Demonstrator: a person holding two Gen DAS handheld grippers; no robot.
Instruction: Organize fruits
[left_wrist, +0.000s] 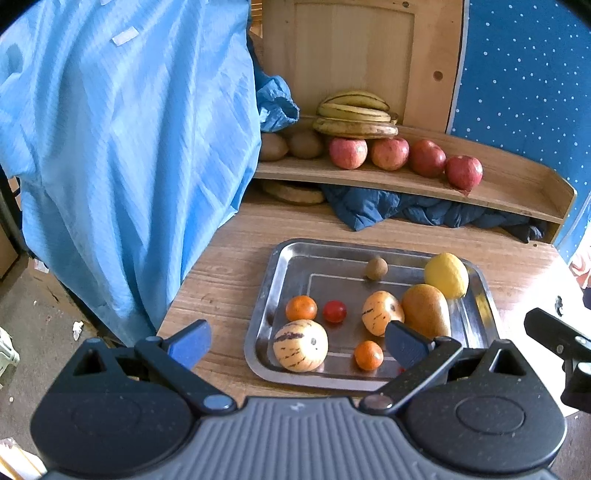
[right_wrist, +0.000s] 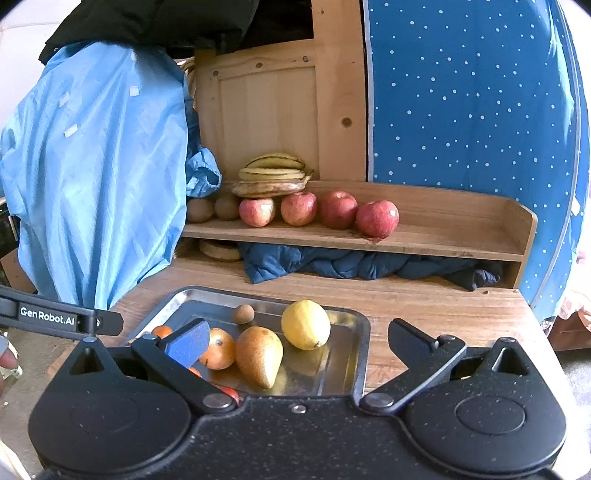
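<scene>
A light blue garment (left_wrist: 122, 147) hangs at the left, covering that end of the wooden shelf (left_wrist: 424, 181) and the near table corner. On the shelf, a stack of bananas (left_wrist: 354, 114) lies behind a row of four red apples (left_wrist: 402, 157), with brown kiwis (left_wrist: 291, 146) beside them; a dark blue cloth (left_wrist: 417, 210) is bunched underneath. On the wooden table (left_wrist: 221, 280) sits the metal tray (left_wrist: 266, 295), holding a lemon (left_wrist: 446, 275) touching a brownish pear (left_wrist: 424, 310), two striped melons (left_wrist: 300, 345), two small oranges (left_wrist: 301, 308), a red tomato (left_wrist: 334, 311) and a small brown fruit (left_wrist: 376, 268) alone near the far rim. The left gripper (left_wrist: 297, 345) hovers over the tray's near edge, fingers spread wide, holding nothing. The right gripper (right_wrist: 297, 341) is likewise spread and empty, its blue-padded finger (right_wrist: 188, 343) hiding part of one melon.
</scene>
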